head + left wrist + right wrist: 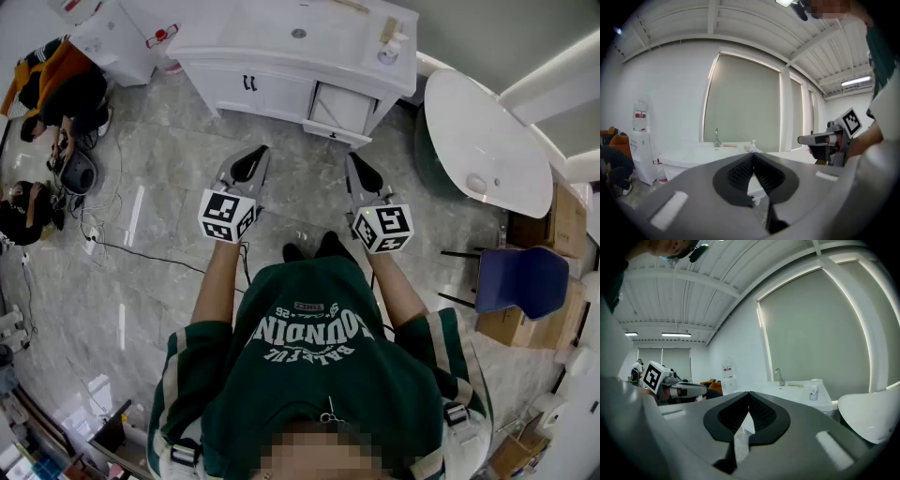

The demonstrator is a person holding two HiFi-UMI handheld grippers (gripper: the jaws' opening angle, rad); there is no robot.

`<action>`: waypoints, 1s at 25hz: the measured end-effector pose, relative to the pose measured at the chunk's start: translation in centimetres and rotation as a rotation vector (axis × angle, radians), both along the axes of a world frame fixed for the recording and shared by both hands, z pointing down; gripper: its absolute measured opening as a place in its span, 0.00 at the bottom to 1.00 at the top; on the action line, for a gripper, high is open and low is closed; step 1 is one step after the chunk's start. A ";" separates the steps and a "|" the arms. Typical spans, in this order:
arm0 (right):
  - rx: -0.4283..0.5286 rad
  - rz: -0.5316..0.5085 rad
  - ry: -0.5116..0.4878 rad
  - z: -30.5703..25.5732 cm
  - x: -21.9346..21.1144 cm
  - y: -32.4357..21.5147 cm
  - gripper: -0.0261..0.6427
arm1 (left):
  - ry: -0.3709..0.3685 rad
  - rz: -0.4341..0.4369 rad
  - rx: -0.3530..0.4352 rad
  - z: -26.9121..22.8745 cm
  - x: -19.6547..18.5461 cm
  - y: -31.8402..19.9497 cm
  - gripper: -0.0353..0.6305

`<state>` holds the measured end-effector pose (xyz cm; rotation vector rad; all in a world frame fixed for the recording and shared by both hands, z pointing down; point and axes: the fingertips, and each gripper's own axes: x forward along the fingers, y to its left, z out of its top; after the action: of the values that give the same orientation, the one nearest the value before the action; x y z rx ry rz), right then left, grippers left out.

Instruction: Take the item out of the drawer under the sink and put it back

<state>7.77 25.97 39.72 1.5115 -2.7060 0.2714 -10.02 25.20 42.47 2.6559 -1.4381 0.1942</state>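
Note:
A white vanity (281, 56) with a sink stands ahead on the marble floor. Its right-hand drawer (339, 110) under the counter stands slightly out; I see no item in it from here. My left gripper (253, 155) and right gripper (354, 161) are held side by side at waist height, a good step short of the vanity. Both are shut with nothing between the jaws. The left gripper view has its tips (752, 155) pointing at the vanity (689, 158) and faucet (716, 138). The right gripper (749, 393) points toward the vanity (797, 391) too.
A white bathtub (486, 141) stands to the right of the vanity. A soap bottle (390, 52) sits on the counter. People crouch at the left (52, 94) near a floor cable (141, 251). A blue chair (523, 279) and cardboard boxes (565, 220) stand at the right.

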 end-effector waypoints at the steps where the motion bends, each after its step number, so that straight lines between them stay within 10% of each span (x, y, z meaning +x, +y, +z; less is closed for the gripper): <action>1: -0.001 0.002 -0.002 0.1 0.0 0.0 0.04 | -0.001 0.001 0.000 0.0 -0.1 0.0 0.13; 25: -0.068 0.009 -0.012 1.9 0.3 0.2 0.04 | -0.011 0.033 -0.023 1.0 0.4 -1.6 0.13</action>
<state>8.03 26.19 41.59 1.5091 -2.6700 0.3697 -9.58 23.55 43.51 2.6657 -1.3872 0.2267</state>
